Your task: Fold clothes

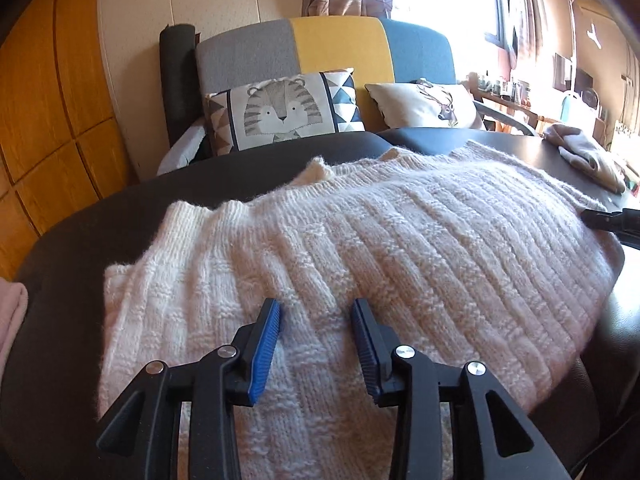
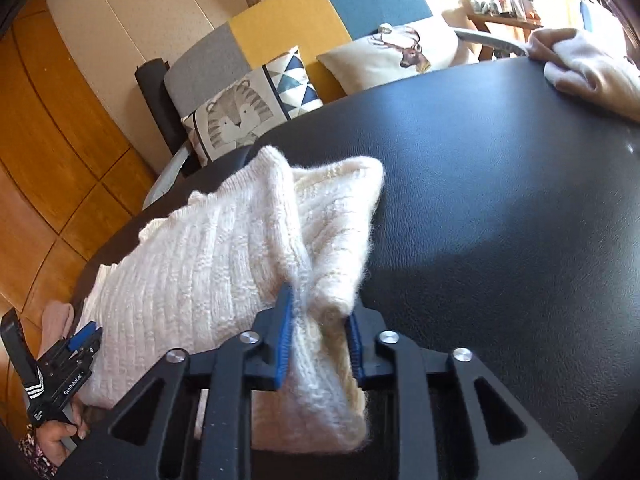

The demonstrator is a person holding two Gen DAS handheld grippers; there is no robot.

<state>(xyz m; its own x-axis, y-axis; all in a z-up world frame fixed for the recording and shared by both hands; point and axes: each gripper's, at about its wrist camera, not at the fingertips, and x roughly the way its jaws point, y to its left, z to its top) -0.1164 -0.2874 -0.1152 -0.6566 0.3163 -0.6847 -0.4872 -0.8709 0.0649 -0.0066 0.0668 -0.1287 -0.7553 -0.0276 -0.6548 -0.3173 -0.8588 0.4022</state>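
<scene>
A white knitted sweater [image 1: 360, 248] lies spread over the black table [image 1: 224, 172]. My left gripper [image 1: 317, 309] hovers open over the sweater's near part, with only flat knit showing between its blue pads [image 1: 264, 344]. The right gripper's black tip [image 1: 608, 218] shows at the sweater's right edge. In the right wrist view, my right gripper [image 2: 320, 312] is shut on a bunched, lifted edge of the sweater [image 2: 224, 248], and thick knit fills the space between its fingers. The left gripper [image 2: 82, 340] appears at the lower left, held by a hand [image 2: 56, 440].
A second pale garment [image 1: 588, 152] [image 2: 592, 72] lies crumpled at the table's far right corner. Pink cloth [image 1: 12, 312] [image 2: 56, 320] sits at the left edge. Behind the table stands a sofa with a tiger pillow [image 1: 280, 108] and a deer pillow [image 1: 428, 104]. Bare black tabletop [image 2: 500, 208] stretches right of the sweater.
</scene>
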